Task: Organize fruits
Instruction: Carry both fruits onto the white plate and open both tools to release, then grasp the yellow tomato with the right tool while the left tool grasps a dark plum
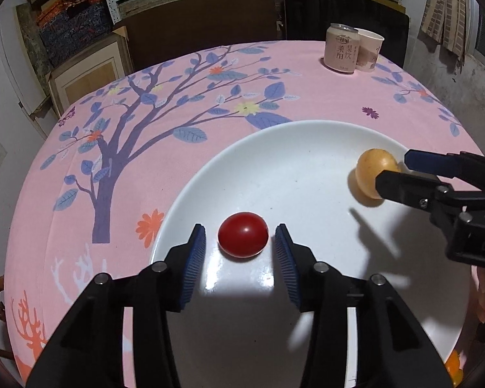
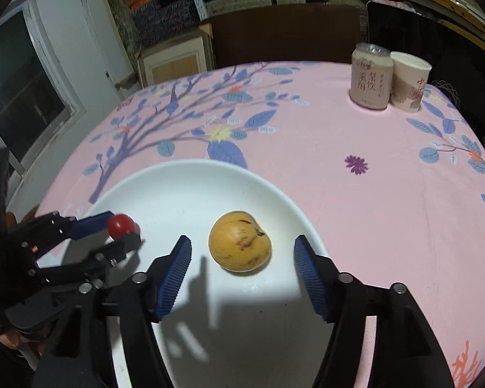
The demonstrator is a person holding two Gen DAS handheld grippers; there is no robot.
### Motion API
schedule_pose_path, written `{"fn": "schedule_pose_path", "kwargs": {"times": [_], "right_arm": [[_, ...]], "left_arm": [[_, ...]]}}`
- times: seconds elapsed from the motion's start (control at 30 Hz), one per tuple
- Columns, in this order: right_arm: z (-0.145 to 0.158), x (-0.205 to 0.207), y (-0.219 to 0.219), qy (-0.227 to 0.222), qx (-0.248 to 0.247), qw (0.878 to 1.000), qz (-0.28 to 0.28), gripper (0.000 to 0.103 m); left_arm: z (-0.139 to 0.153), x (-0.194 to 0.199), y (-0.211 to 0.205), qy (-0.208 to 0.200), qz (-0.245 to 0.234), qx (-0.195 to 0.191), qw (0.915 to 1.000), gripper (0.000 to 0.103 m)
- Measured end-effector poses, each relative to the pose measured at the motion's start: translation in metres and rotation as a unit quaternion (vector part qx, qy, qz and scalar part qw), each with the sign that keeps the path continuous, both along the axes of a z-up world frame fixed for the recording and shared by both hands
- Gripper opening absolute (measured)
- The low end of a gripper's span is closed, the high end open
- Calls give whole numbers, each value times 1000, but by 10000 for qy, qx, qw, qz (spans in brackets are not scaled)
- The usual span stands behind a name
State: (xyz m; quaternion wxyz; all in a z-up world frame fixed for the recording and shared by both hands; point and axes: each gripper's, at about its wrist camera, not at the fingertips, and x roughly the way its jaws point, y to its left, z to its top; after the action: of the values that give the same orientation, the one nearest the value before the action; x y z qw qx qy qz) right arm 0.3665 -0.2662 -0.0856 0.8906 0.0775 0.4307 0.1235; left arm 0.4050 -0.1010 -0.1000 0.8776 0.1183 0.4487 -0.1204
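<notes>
A white plate [image 1: 294,148] lies on the pink flowered tablecloth [image 1: 177,97]. A red cherry tomato [image 1: 243,239] rests on the plate between the pads of my left gripper [image 1: 240,242], which is open with gaps on both sides. A yellow-brown round fruit [image 2: 240,241] with dark marks lies on the plate [image 2: 177,187] between the pads of my right gripper [image 2: 242,255], also open and not touching it. The right gripper [image 1: 396,168] shows in the left wrist view around the yellow fruit [image 1: 371,171]. The left gripper [image 2: 126,229] shows in the right wrist view around the tomato [image 2: 121,225].
A pink drink can [image 1: 341,48] and a paper cup [image 1: 370,50] stand together at the table's far right edge. Dark chairs [image 1: 346,13] stand behind the table. An orange object [image 1: 454,367] peeks past the plate's near right rim.
</notes>
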Motion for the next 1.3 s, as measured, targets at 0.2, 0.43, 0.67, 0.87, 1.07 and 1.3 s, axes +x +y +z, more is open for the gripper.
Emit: {"fn": "schedule_pose_path", "kwargs": {"times": [0.2,0.43,0.67,0.87,1.07,1.3], "right_arm": [[37,-44,-18,-295,163,9990,-295,67],[48,-154,-10,-419,-182,9983,-363,67],[31,-279,22,-670,-489,9961,-301,78],[15,-347,47,-921,-824,9923,37,80],[6,-370,58,-893,-802,9927,88,80],[5,-377,70,-938,-905,9914,87,80]], "left_arm": [[40,-49,20,-371,79,-339,9987,64],[67,-156,52,-665,69,-578,9961,85],[51,-271,75,-721,26,-614,9955,91],[27,-352,77,-1008,-129,-354,9942,93],[10,-377,78,-929,-139,-223,9953,93],[16,-379,86,-999,30,-360,9943,93]]}}
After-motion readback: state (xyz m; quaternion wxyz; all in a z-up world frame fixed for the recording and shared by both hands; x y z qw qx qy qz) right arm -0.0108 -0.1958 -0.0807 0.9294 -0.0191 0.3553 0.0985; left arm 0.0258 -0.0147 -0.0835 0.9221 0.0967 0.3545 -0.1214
